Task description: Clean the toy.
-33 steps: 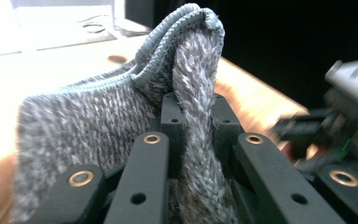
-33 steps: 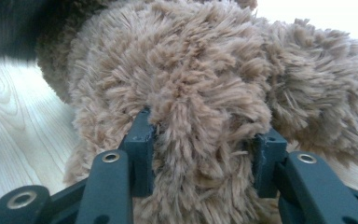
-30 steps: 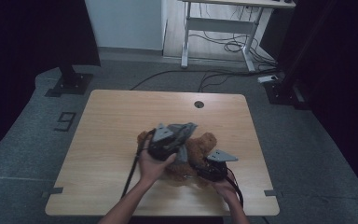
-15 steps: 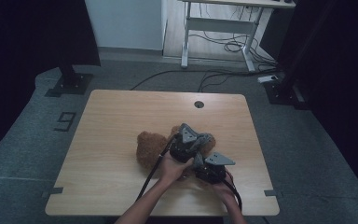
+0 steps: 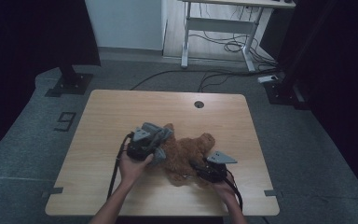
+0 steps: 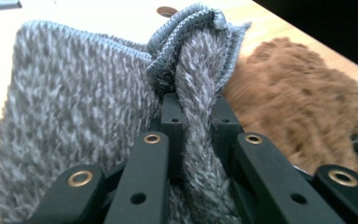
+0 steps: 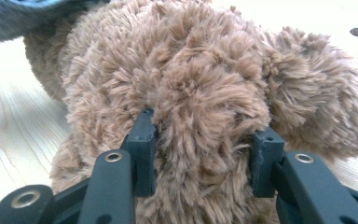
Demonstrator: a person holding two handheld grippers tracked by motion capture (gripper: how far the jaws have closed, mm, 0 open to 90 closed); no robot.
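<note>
A brown plush bear (image 5: 184,151) lies on the wooden table (image 5: 116,109), right of centre toward the front. My left gripper (image 5: 154,150) sits at the bear's left side, shut on a fold of fuzzy grey knitted cloth (image 6: 74,107). The pinched fold rises between its jaws (image 6: 196,107), and the bear's fur (image 6: 298,107) lies just to the right of them. My right gripper (image 5: 199,167) is at the bear's front right. Its jaws (image 7: 204,135) press into a thick lump of the bear's fur (image 7: 191,70) from both sides.
A round cable hole (image 5: 199,104) sits near the table's far edge. A floor marker shaped like a 9 (image 5: 65,120) lies left of the table. A white desk frame (image 5: 223,28) with cables and dark stand bases (image 5: 70,81) stand beyond.
My left gripper swung right across the bear with the grey cloth, then came back left and lower to the bear's left side. The right gripper stayed on the bear.
</note>
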